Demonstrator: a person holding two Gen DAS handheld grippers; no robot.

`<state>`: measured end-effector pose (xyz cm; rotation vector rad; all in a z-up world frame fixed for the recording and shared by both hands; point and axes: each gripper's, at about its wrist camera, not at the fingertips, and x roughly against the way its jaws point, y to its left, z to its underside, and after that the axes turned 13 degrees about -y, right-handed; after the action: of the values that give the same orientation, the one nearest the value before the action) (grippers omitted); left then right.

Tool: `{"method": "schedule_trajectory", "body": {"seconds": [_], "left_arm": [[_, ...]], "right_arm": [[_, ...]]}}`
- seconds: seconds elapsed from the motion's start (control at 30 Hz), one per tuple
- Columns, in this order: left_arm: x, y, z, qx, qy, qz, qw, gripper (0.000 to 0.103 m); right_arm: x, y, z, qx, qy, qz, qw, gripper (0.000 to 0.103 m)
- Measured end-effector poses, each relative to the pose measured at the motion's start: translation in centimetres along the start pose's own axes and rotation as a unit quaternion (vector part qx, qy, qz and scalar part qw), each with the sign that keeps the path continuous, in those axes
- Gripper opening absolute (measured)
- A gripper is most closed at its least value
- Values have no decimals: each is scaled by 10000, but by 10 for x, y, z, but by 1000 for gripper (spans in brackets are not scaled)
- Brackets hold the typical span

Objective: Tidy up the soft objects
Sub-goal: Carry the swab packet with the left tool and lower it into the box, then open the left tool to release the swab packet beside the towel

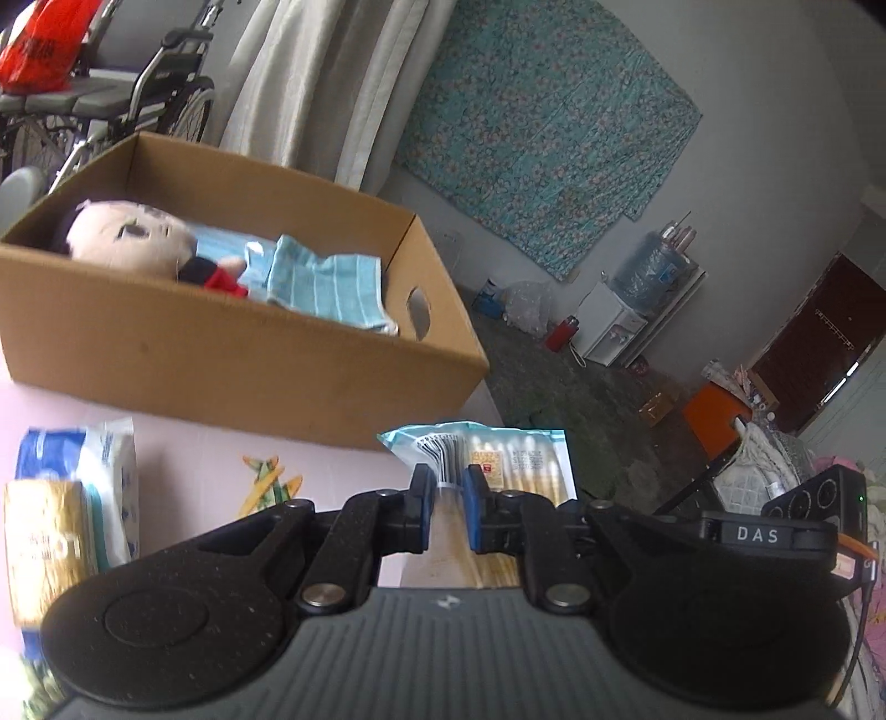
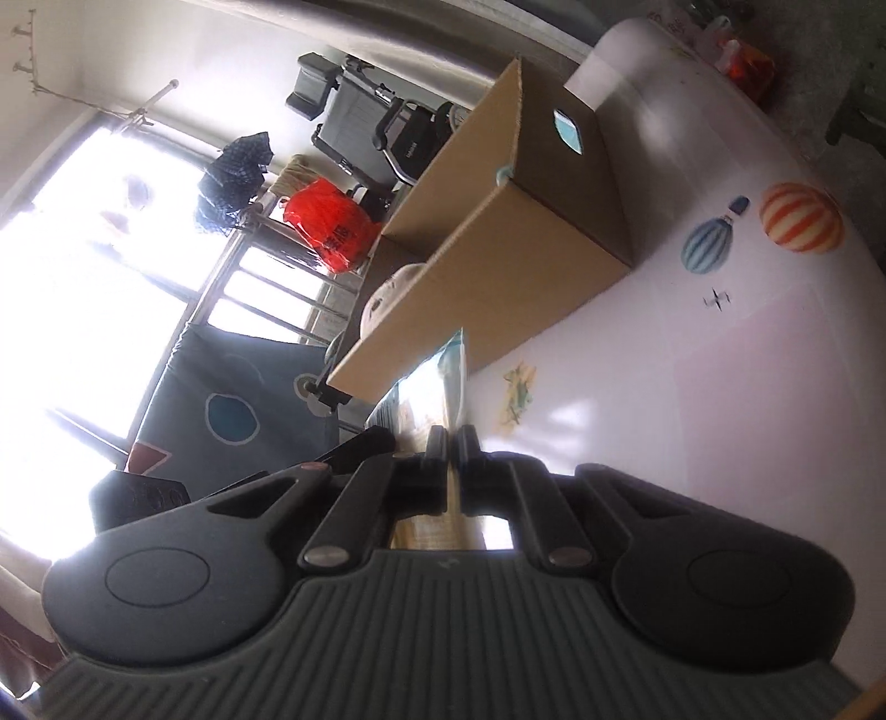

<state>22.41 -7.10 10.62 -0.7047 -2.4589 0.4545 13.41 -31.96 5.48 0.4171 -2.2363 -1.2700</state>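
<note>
A cardboard box [image 1: 232,354] stands on the pink table [image 1: 183,443]. Inside lie a plush doll [image 1: 124,235] and a folded blue striped towel [image 1: 321,285]. My left gripper [image 1: 447,487] is shut on a flat clear pack of cotton swabs [image 1: 515,459] held above the table's edge. My right gripper [image 2: 451,437] is shut on the same pack [image 2: 437,382], seen edge-on in the right wrist view, near the box [image 2: 498,266]. Two soft tissue packs, one blue and white [image 1: 105,482] and one yellow [image 1: 44,548], lie on the table at the left.
A wheelchair [image 1: 111,99] with a red bag [image 1: 44,50] stands behind the box. The table's right edge drops to the floor beside a water dispenser [image 1: 626,310]. Balloon prints [image 2: 797,219] mark the tablecloth right of the box.
</note>
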Motion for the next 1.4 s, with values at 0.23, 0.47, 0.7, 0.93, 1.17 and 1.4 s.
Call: {"method": "schedule_trajectory", "body": {"seconds": [0.23,0.47,0.7,0.93,1.17,1.4], "left_arm": [[-98,22,-111,21,205,-285,9994,13],[-199,53,-132,-213,655,-927,9933,12],[-252,86,-99,87,1535,-1135,9816,12],[-275,69,-84,-842,2285,-1539,9576,8],[-262,82,-93,-354,2102,-1612,9636,8],[-278,87,-99,137,2621,-957,9602,8]], "right_arm": [[-92,65,-112,1201,-103,267,9923,2],[-212,70,-180,1879,242,1294,9733,2],[-300,44,-170,2443,1398,2247,9329,0],[-326,59,-135,3841,2524,2738,8449,3],[-330,71,-105,5010,2714,2962,7665,13],[-307,78,-126,4632,2401,2720,8086,23]]}}
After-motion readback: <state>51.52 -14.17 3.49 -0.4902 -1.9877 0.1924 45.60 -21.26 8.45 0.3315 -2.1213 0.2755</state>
